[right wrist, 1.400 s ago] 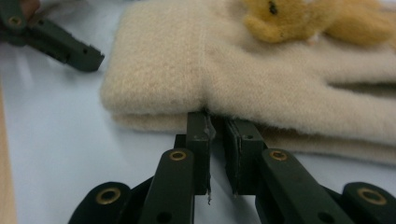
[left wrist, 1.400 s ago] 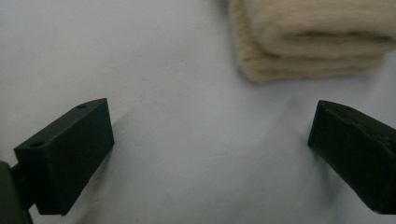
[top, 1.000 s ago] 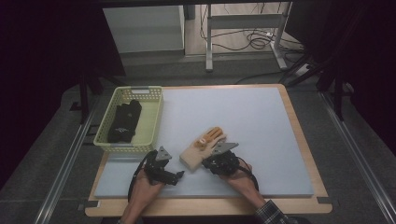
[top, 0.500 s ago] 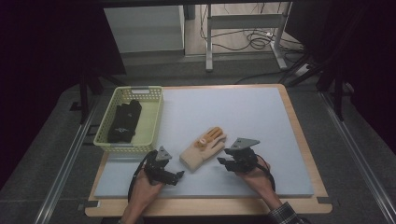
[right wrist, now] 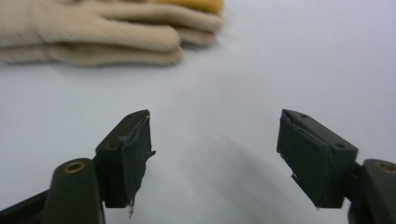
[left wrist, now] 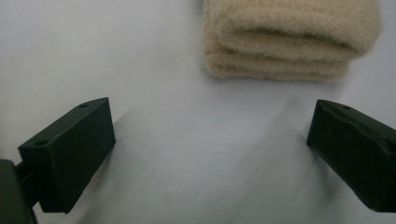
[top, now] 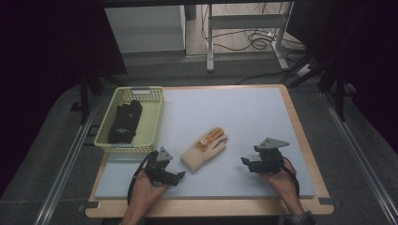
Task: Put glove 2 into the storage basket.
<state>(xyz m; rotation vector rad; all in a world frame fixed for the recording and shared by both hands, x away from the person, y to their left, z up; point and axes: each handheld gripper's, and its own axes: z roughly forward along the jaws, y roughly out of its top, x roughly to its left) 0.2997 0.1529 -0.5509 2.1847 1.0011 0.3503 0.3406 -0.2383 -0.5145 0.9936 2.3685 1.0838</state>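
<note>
A pair of beige gloves (top: pixel 204 149) with orange palm patches lies stacked flat on the grey mat (top: pixel 234 117), near its front middle. My left gripper (top: pixel 180 175) rests open just left of the cuff end, whose folded beige edge (left wrist: pixel 285 42) lies ahead of its wide-apart jaws. My right gripper (top: pixel 245 162) hovers to the right of the gloves, jaws apart and empty after just opening; the glove fingers (right wrist: pixel 93 37) lie at the upper left ahead of it. Neither gripper touches the gloves.
A yellow-green basket (top: pixel 152 119) at the mat's left edge holds dark gloves (top: pixel 124 122). The wooden board rim (top: pixel 300 136) frames the mat. Table legs and cables stand beyond the far edge.
My right gripper has let go of the beige gloves, opened, and drawn away to the right. The gloves stay in place on the mat. The left gripper has kept still.
</note>
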